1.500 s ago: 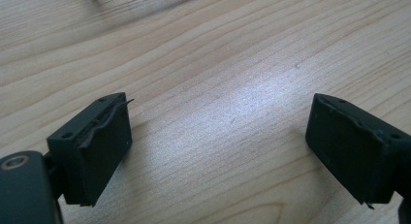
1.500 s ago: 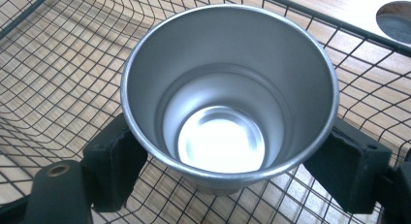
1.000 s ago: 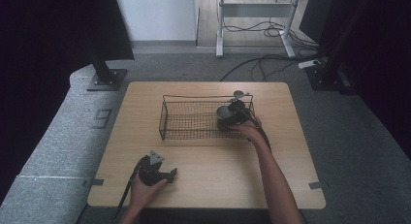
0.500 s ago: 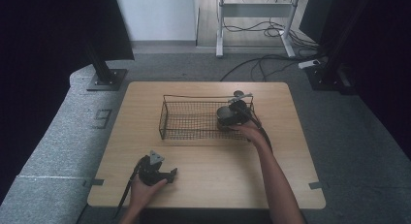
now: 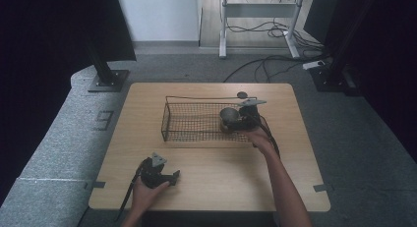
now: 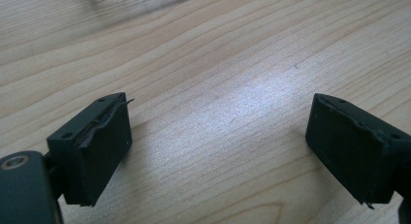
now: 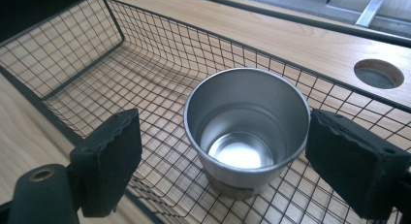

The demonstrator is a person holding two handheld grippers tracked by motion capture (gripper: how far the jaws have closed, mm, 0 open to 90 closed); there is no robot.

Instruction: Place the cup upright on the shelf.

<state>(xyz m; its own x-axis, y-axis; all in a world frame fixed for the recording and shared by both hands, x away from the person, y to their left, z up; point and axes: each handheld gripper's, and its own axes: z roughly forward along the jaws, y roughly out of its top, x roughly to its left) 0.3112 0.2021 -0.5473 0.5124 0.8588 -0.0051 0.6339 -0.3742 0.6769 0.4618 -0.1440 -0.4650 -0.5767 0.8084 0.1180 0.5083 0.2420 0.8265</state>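
Left gripper: rested on the table near its front edge, jaws spread, nothing between them.

Wire basket: set at the table's middle.

Metal cup: stood upright in the basket's right end.

Right gripper: jaws just opened, pads clear of the cup (still between them); placement judged done, withdrawal judged next.
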